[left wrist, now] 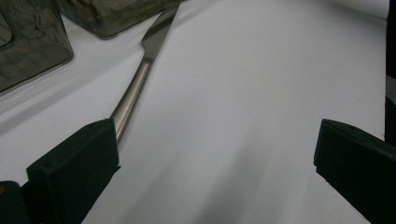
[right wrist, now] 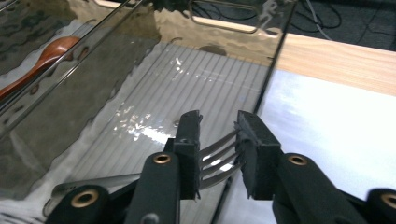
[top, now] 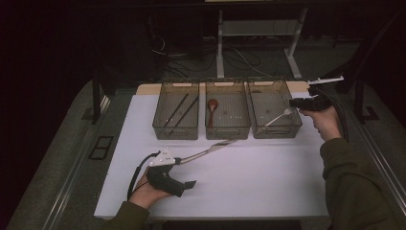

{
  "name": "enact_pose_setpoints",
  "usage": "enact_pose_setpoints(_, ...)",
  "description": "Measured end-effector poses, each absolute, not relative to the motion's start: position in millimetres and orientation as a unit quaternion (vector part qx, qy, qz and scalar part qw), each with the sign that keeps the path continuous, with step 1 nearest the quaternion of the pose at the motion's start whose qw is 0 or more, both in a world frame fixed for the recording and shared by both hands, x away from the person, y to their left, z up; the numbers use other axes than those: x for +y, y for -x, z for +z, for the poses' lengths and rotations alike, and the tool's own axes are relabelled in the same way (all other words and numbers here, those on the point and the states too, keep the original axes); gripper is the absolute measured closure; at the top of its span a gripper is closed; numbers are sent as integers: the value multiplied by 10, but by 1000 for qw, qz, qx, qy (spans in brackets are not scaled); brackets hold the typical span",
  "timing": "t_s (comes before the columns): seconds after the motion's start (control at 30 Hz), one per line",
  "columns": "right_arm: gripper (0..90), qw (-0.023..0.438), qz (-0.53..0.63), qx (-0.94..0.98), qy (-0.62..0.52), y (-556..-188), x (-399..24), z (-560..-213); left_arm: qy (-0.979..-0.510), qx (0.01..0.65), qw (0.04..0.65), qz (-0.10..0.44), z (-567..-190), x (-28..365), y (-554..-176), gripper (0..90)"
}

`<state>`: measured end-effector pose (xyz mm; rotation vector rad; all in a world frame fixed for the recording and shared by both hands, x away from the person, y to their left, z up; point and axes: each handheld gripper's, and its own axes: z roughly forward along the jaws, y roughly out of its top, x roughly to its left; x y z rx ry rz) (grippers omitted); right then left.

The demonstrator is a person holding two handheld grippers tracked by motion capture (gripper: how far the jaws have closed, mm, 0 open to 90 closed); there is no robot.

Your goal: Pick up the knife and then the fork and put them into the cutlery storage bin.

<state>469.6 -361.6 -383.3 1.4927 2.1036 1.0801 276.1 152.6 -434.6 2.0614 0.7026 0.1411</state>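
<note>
Hovering at the right bin [top: 275,125], the right gripper [right wrist: 219,156] has its jaws apart, the fork [right wrist: 217,161] loose between them. The left gripper [left wrist: 210,154] gapes, the knife [left wrist: 135,88] beside its left jaw.

The table [top: 249,187] has a white top with a strip of light wood [top: 146,89] exposed along its far edge. Grey floor [top: 62,158] surrounds it on both sides. A dark rectangular floor panel [top: 101,147] lies left of the table. Beyond the far edge stand white frame legs [top: 219,45] of another piece of furniture, with loose cables [top: 249,60] on the floor around them. The background is dark; light falls mainly on the table top.
</note>
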Motion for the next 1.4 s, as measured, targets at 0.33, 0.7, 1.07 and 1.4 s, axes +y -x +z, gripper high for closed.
enact_pose_setpoints(0.33, 474, 188, 392, 727, -532, -4639, -3691, -3839, -839, 285, 460, 61, -4353, 1530, -2761, 0)
enact_pose_setpoints(0.7, 329, 190, 428, 728, -501, -4374, -3651, -3692, -839, 285, 459, 68, -4358, 1559, -2762, 0)
enact_pose_setpoints(1.07, 238, 189, 443, 756, -442, -3896, -3410, -3681, -837, 284, 462, 72, -4354, 1576, -2764, 0)
enact_pose_setpoints(1.4, 193, 172, 463, 768, -409, -3485, -3181, -3791, -838, 285, 460, 75, -4357, 1575, -2769, 0)
